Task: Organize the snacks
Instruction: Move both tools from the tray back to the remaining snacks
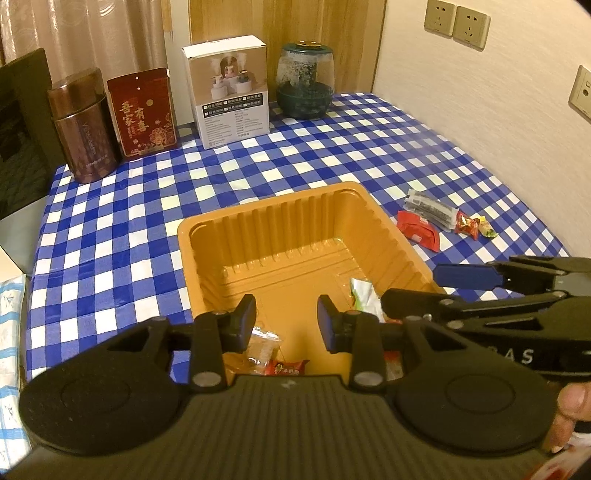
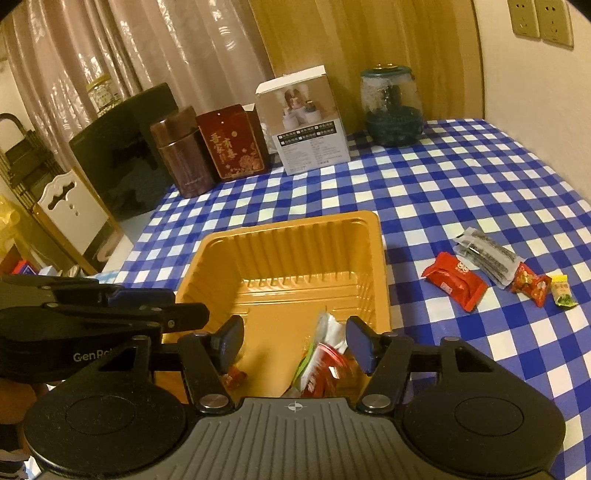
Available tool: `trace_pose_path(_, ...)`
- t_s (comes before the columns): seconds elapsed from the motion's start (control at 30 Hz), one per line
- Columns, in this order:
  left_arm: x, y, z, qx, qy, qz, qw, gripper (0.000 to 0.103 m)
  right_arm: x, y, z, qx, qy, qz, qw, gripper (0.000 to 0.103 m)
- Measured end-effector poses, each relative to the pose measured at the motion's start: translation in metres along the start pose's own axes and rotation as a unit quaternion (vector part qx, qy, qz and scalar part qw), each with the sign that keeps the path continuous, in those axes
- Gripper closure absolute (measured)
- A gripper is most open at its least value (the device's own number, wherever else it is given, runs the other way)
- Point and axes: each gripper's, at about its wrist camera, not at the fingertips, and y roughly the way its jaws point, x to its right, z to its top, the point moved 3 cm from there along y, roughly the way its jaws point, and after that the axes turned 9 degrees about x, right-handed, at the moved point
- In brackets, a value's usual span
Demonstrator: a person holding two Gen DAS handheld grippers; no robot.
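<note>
An orange plastic tray [image 1: 207, 236] [image 2: 380, 258] sits on the blue checked tablecloth. In it lie a small red packet [image 1: 286, 367], a clear wrapper [image 1: 262, 343] and a green-white packet [image 1: 365, 295] [image 2: 328, 328] on top of a red one [image 2: 325, 369]. My left gripper [image 1: 288, 323] [image 2: 188, 304] hangs over the tray's near left part, open, with nothing between its fingers. My right gripper [image 2: 295, 343] [image 1: 436, 288] is open above the green-white packet, its pads clear of it. To the right of the tray lie a red packet [image 1: 419, 230] [image 2: 456, 282], a dark grey packet [image 1: 430, 208] [image 2: 487, 254], a red candy [image 2: 530, 284] and a yellow-green candy [image 2: 561, 293].
Along the back stand a brown tin [image 1: 83, 125], a red tin [image 1: 144, 112], a white box [image 1: 229, 90] and a glass jar [image 1: 304, 81]. A wall with sockets [image 1: 456, 22] bounds the right side. The table's edge runs along the left, by a dark panel [image 2: 122, 147].
</note>
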Motion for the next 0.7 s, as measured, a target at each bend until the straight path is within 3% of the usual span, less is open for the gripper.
trace_pose_path(0.57,0.016,-0.019,0.009,0.012,0.008,-0.002,0.9999,0.07,0.012,-0.033,0.003,0.012,-0.005,-0.024,1.0,0.042)
trace_pose_path(0.7,0.023,-0.027,0.013,0.018,0.008,-0.002,0.9998,0.063,0.018,-0.049,0.005,0.021,0.0,-0.035,0.999,0.042)
